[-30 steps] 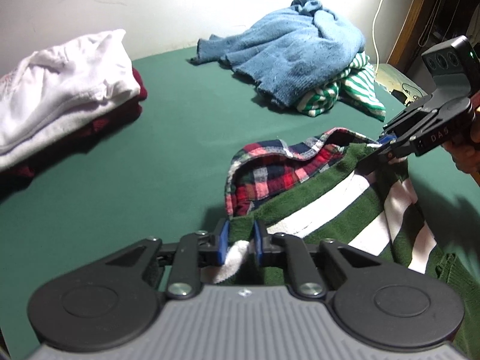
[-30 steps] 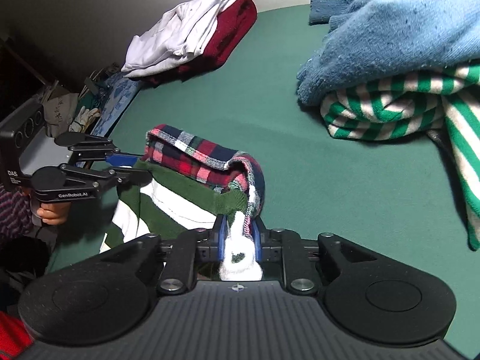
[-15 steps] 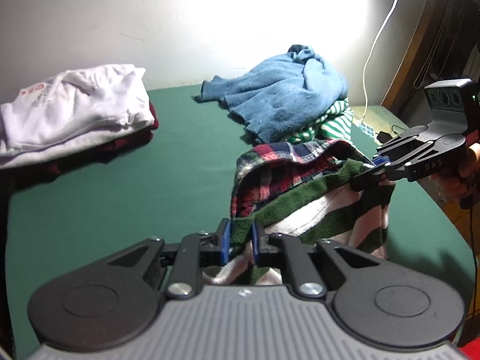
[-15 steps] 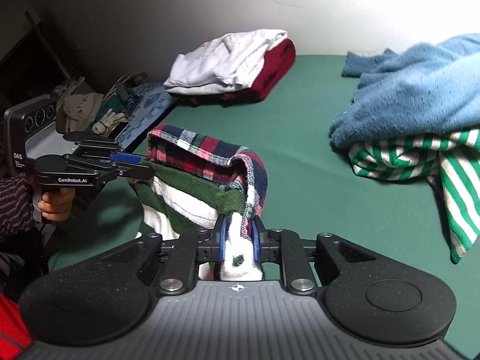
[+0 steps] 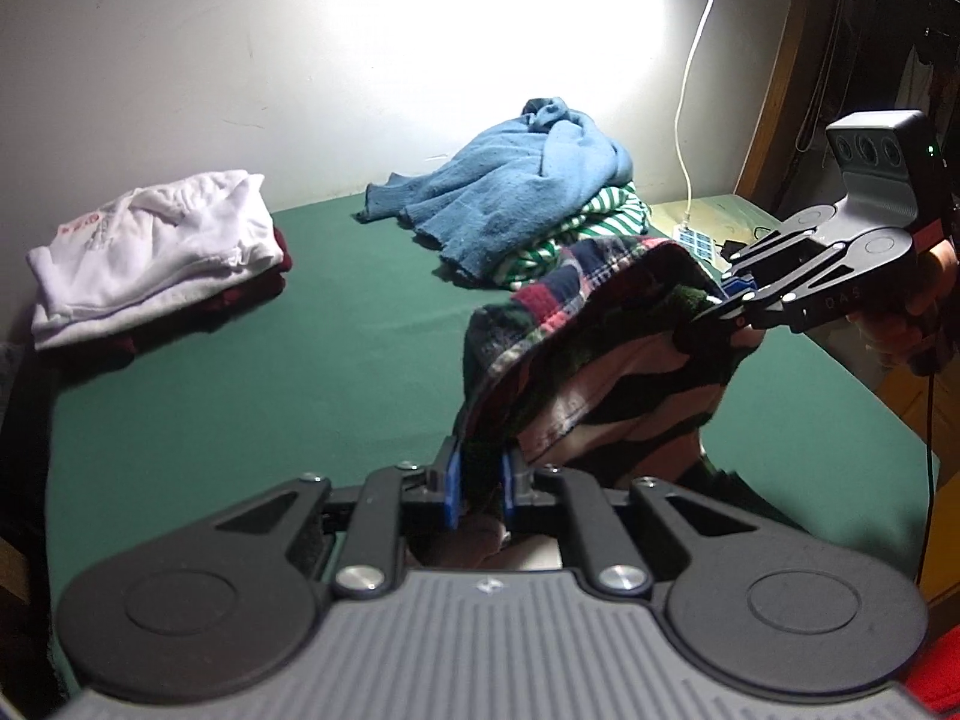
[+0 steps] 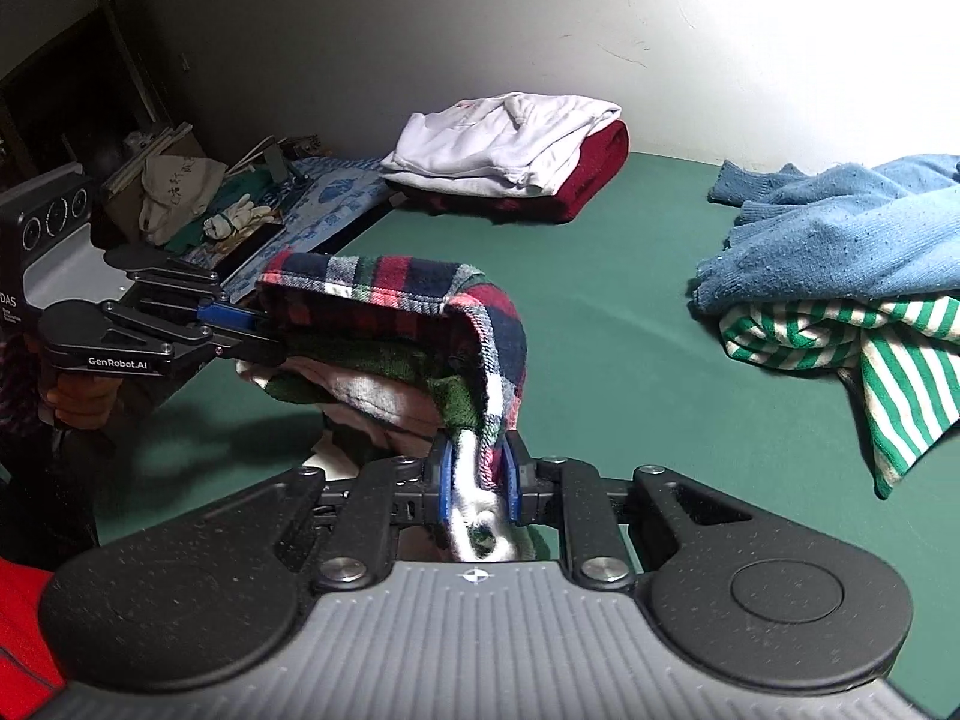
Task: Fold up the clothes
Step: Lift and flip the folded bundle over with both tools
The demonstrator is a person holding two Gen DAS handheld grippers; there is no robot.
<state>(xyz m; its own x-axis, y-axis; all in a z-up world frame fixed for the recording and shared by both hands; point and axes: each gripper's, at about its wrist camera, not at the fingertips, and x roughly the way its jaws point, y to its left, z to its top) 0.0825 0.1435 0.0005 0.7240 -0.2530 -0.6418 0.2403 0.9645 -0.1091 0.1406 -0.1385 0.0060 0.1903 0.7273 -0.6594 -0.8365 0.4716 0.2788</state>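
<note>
A green-and-white striped garment with a plaid lining hangs in the air between both grippers, above the green table. My left gripper is shut on one end of it. My right gripper is shut on the other end. In the left wrist view the right gripper pinches the cloth at the right. In the right wrist view the left gripper pinches it at the left. The cloth sags between them; its lower part is hidden.
A folded stack of white over dark red clothes lies at the table's far left. A heap of a blue sweater over a green-striped garment lies by the wall. Clutter lies beyond the table's left edge.
Both grippers have risen and lifted the striped garment off the table. It now hangs bunched between them instead of lying spread on the surface.
</note>
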